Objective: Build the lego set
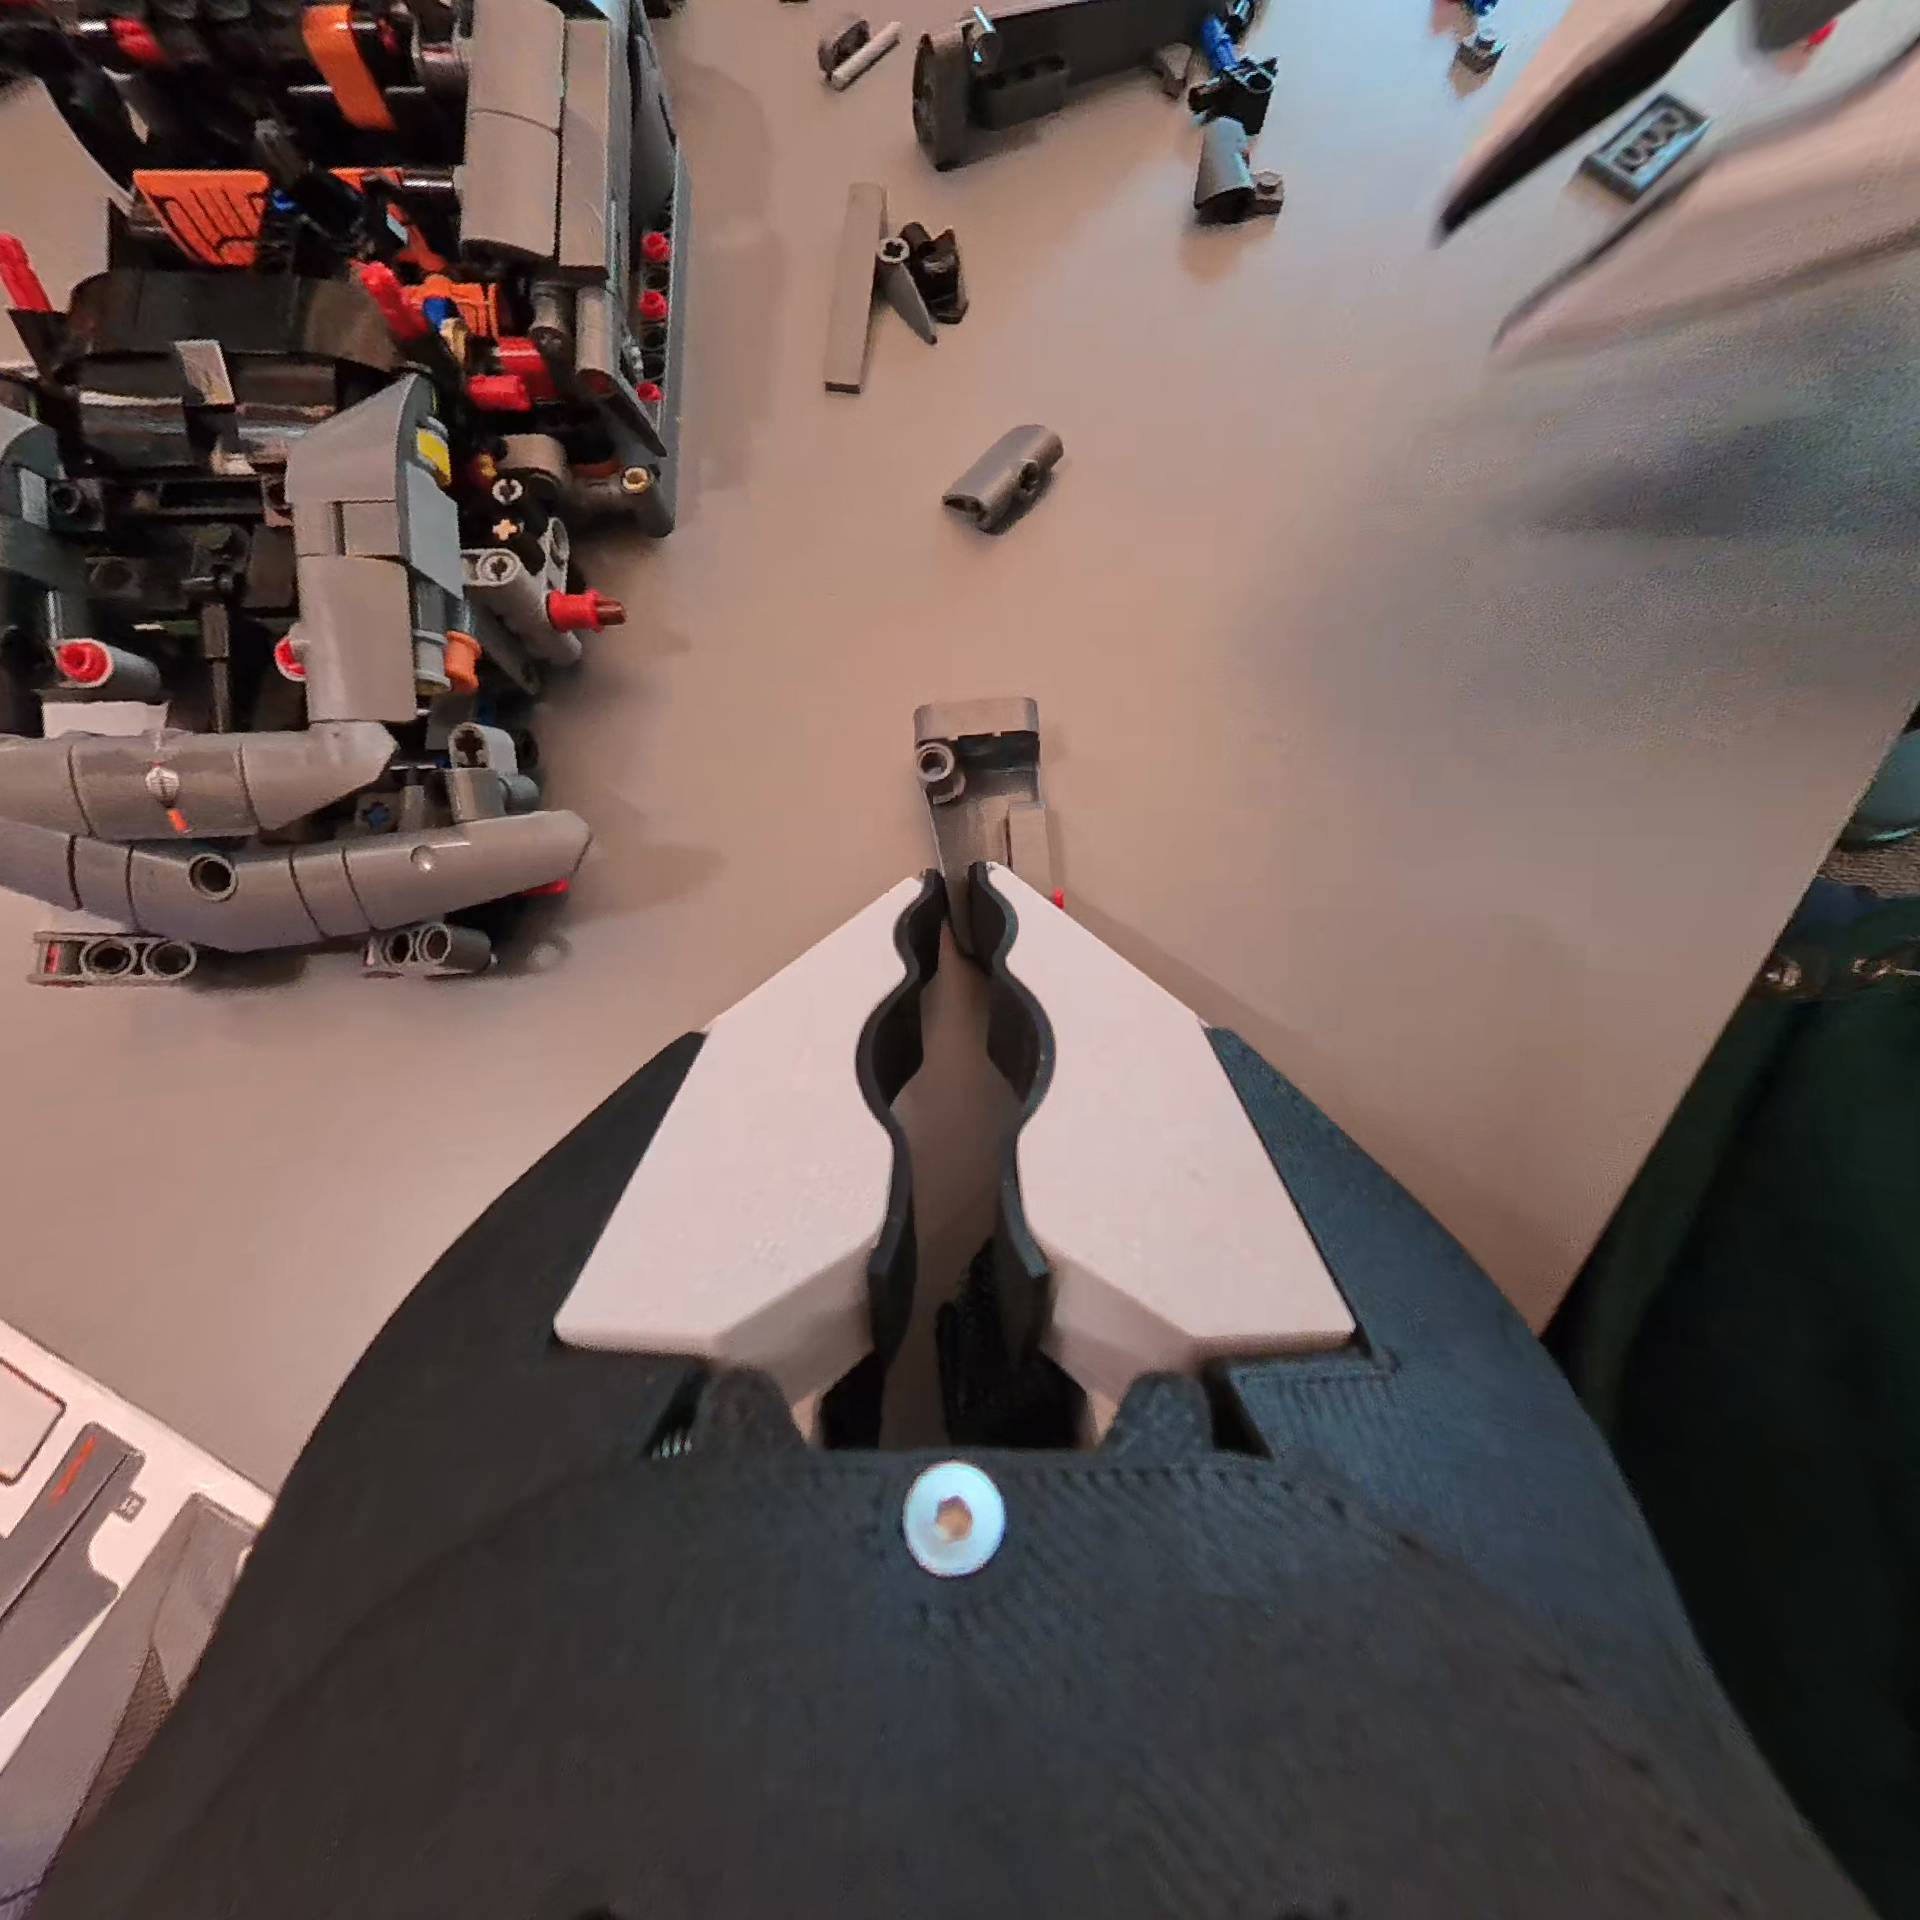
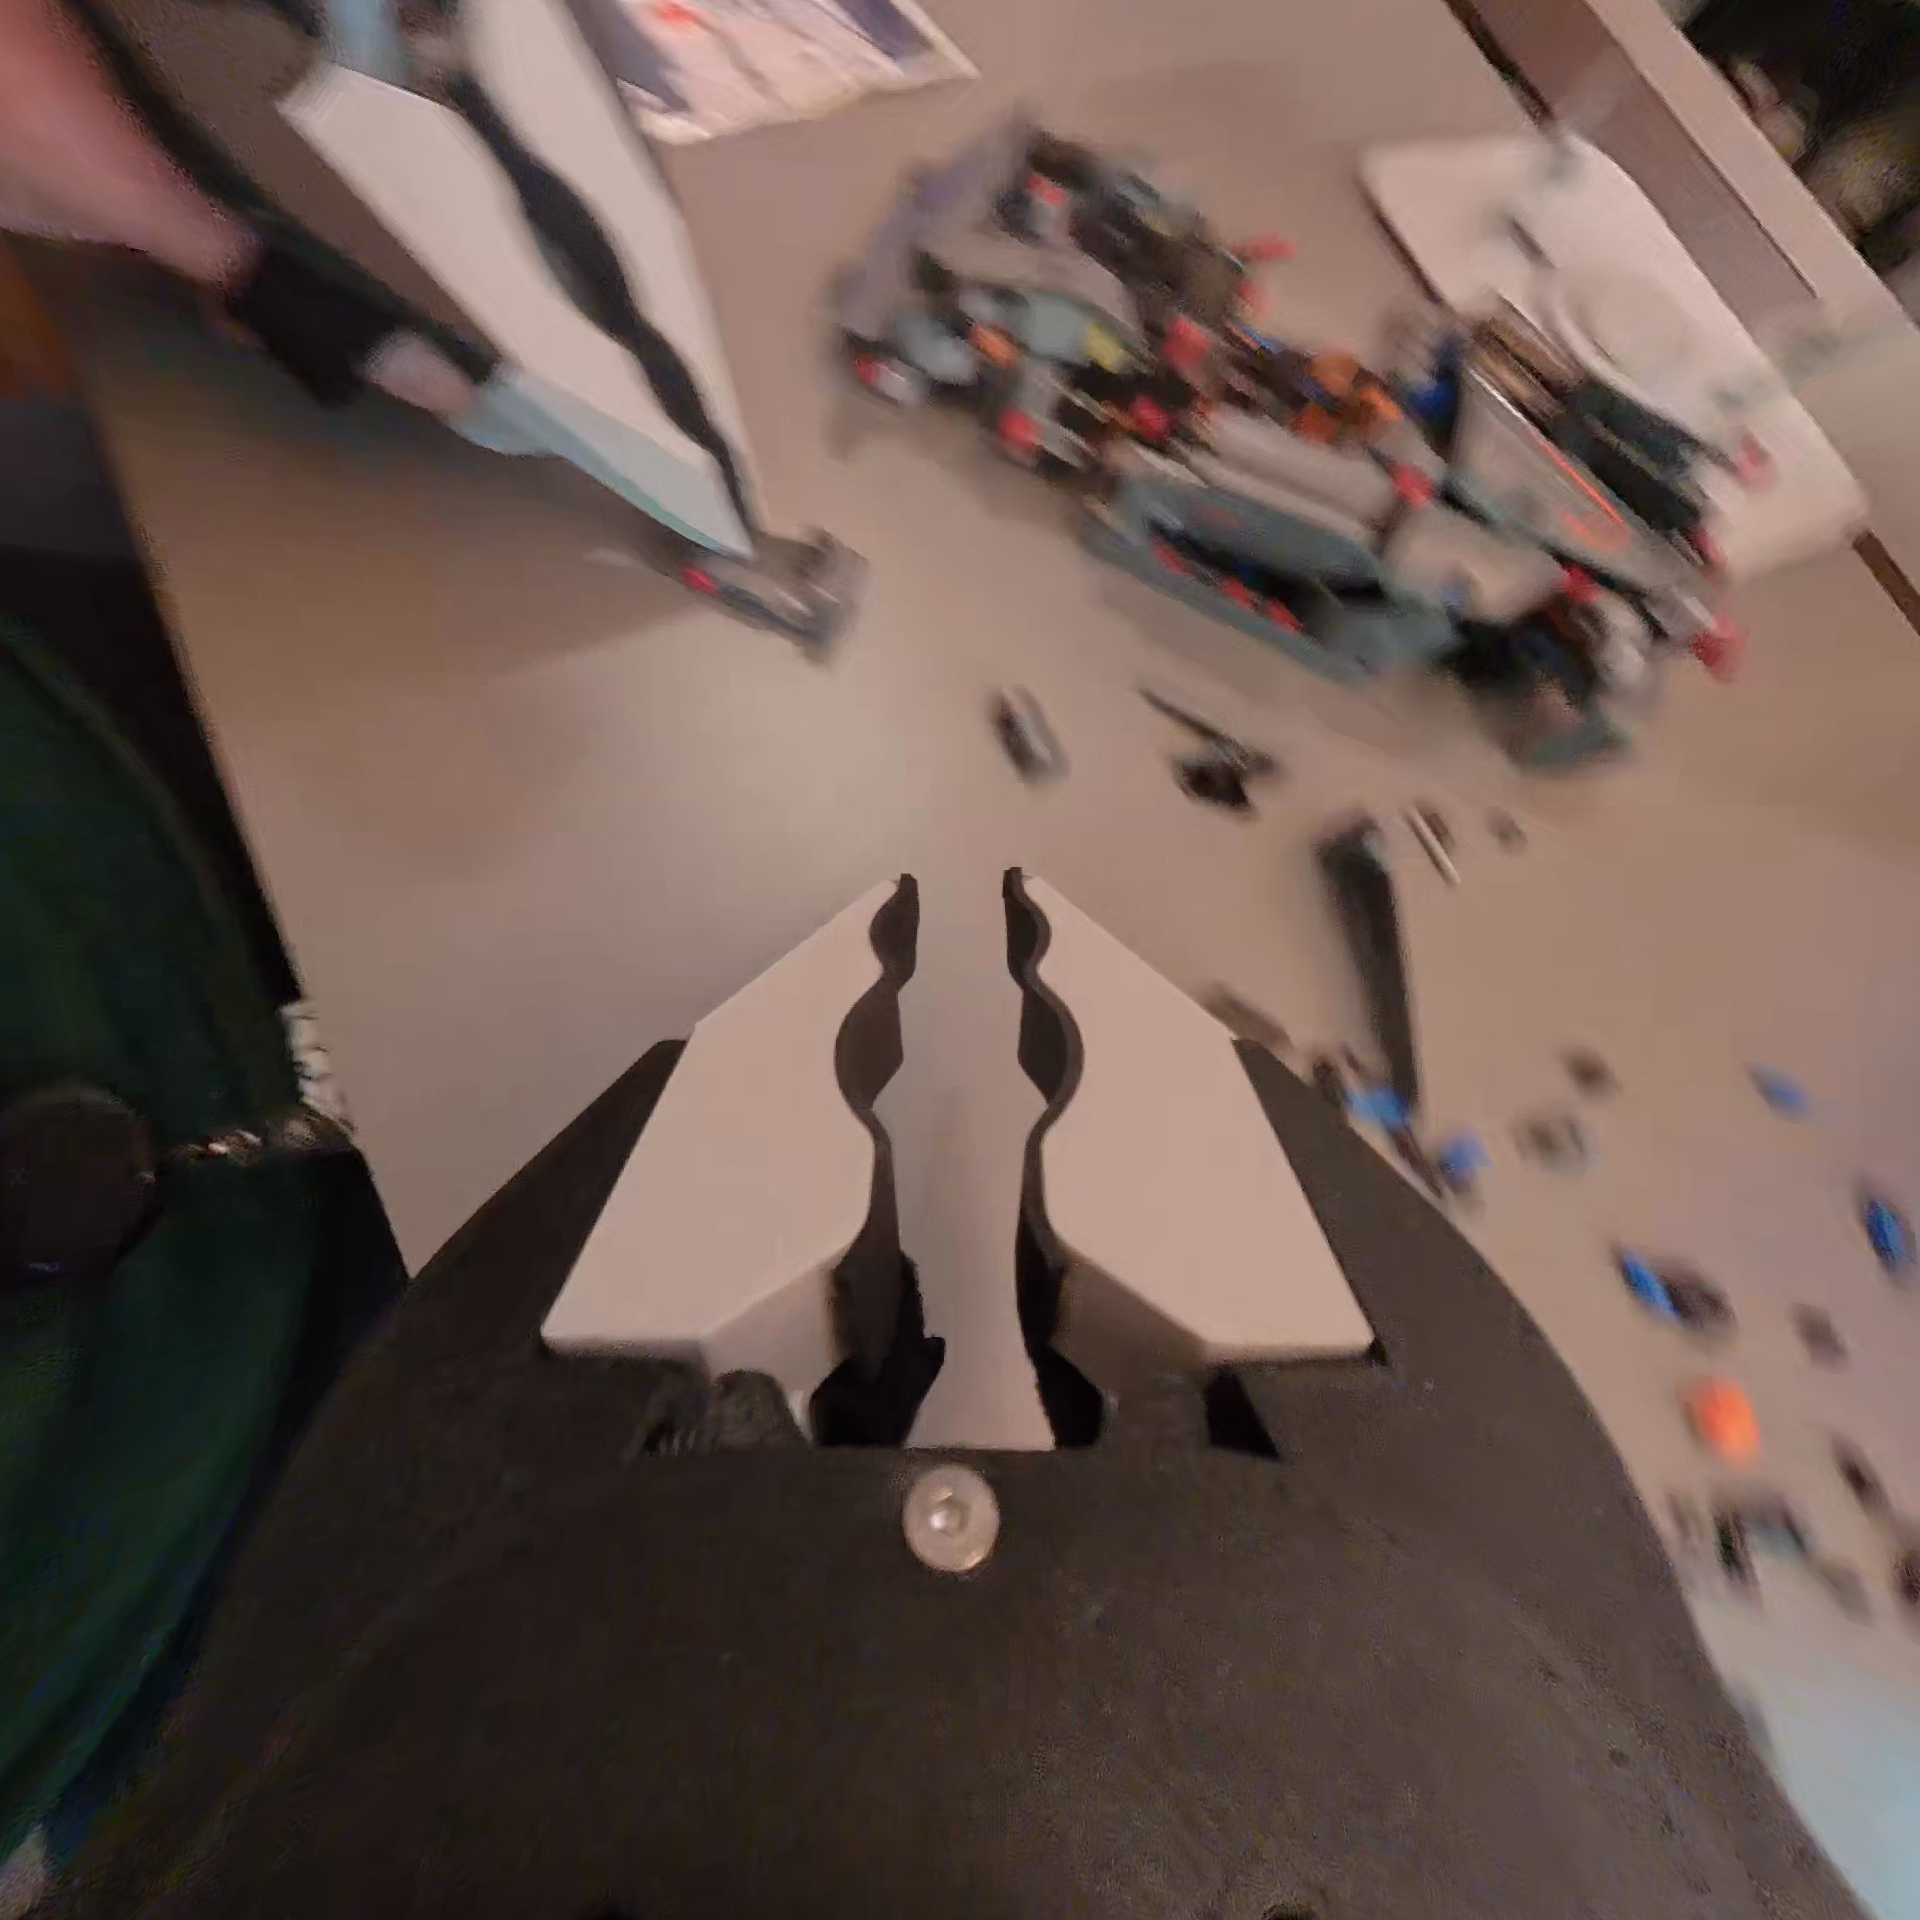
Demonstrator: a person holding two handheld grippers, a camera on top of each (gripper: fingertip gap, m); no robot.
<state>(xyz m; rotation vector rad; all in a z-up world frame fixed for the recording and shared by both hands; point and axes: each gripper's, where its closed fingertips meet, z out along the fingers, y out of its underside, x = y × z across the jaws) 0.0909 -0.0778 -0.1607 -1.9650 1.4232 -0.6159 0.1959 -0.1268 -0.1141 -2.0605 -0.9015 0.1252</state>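
Note:
My left gripper [image 1: 958, 902] is shut on a grey lego piece [image 1: 982, 774], which sticks out forward from the fingertips just over the tan table [image 1: 1195, 644]. The half-built grey, black and orange lego car [image 1: 312, 468] lies to the left of it. In the blurred right wrist view my right gripper [image 2: 961, 883] is open and empty above the table, and the left gripper [image 2: 727, 520] with its grey piece [image 2: 800, 597] shows at the upper left. The car [image 2: 1299, 488] lies beyond, at the upper right.
Loose grey and black pieces [image 1: 1003, 478] lie ahead of the left gripper, with more at the far edge [image 1: 997, 83]. Small blue, black and orange parts [image 2: 1662, 1288] are scattered right of the right gripper. An instruction booklet [image 1: 62, 1538] lies at the near left. A person's green clothing [image 1: 1766, 1351] borders the table. My right fingertips sit around 12 cm from my left ones.

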